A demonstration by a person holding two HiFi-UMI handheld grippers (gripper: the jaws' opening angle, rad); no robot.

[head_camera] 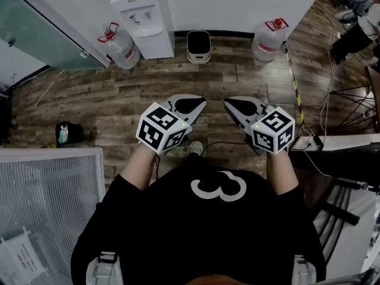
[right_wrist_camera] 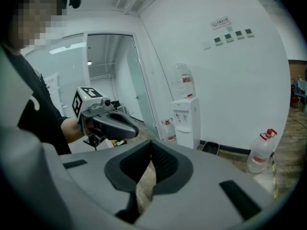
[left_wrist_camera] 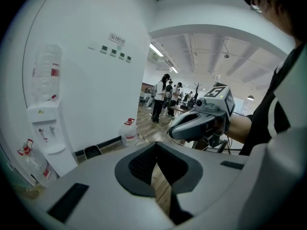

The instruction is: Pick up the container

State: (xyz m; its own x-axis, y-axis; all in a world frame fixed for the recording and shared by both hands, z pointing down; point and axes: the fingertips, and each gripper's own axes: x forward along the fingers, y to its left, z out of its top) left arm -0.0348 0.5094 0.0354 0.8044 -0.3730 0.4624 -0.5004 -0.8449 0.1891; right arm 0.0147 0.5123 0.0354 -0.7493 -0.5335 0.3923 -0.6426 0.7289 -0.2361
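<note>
Grey left gripper (head_camera: 202, 102), right gripper (head_camera: 227, 102), jaws together

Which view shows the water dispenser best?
The right gripper view: the water dispenser stands upright and nearly whole, with the bottle on top. The left gripper view has it pale and warped at the frame's edge. The head view sees only its top and front from above, cut by the frame.

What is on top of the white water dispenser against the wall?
A clear plastic water bottle with a red label stands on the white water dispenser. Its neck is hidden inside the dispenser's top.
</note>
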